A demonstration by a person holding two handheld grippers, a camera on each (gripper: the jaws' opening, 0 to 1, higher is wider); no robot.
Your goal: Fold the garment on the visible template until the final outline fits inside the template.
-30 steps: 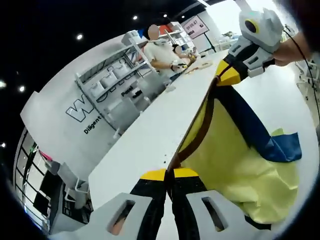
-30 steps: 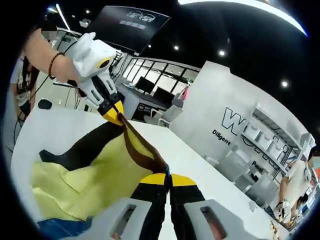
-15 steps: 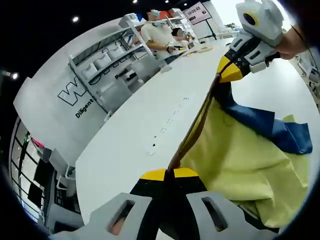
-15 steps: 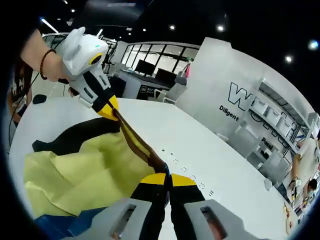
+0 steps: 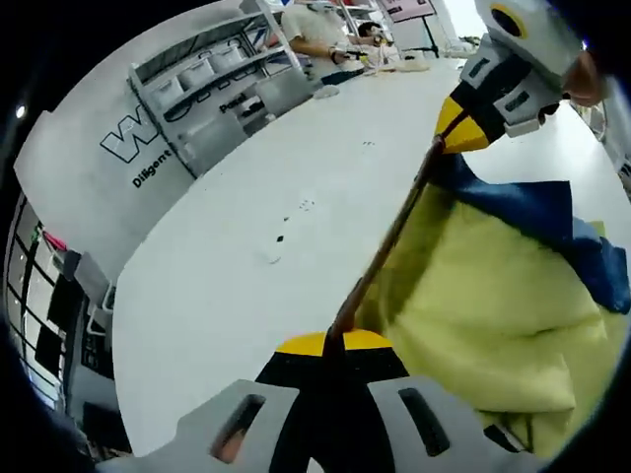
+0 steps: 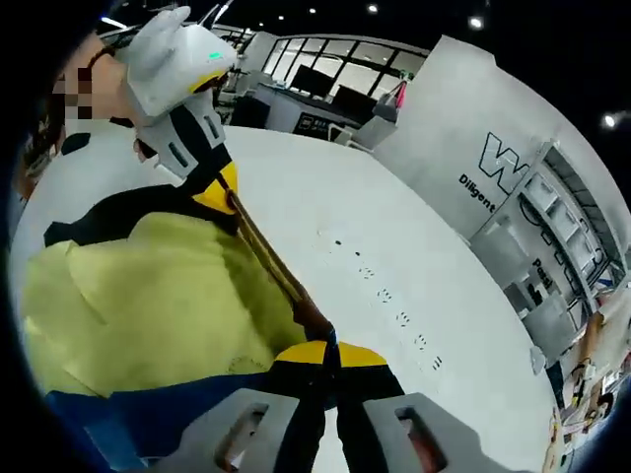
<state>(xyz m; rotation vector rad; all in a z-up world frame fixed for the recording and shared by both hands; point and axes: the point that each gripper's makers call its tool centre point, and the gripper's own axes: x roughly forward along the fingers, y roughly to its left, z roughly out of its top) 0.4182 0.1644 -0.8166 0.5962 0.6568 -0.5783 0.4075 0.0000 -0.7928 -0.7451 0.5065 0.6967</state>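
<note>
The left gripper (image 5: 332,345) is clamped on the brown hem (image 5: 389,239) of the garment (image 5: 483,315), jaws pinched together with the fabric edge rising out between the yellow tips; the right gripper (image 6: 330,353) grips the same hem (image 6: 271,266) at its other end in the same way. In the left gripper view the right gripper (image 5: 463,128) shows at the far end of the taut band, and in the right gripper view the left gripper (image 6: 222,192) shows likewise, so the hem is stretched straight between the two. Over the last second both cameras have dropped lower and tipped toward the table (image 5: 246,246): the white top fills more of each view, the shelving and wall lettering have slid up and away, and the small dark marks (image 6: 385,296) on the table, which look like template marks, now lie just beside the hem line. The yellow cloth with its blue sleeve (image 5: 547,222) hangs bunched below the hem on the side away from those marks, with a black part (image 6: 99,222) seen in the right gripper view. I judge this to be the garment being carried down and laid out along the template, with folding proper not yet begun. Both hands are held level and well apart, a wrist with a bead bracelet (image 6: 94,59) behind the left gripper, keeping the edge tight.
</note>
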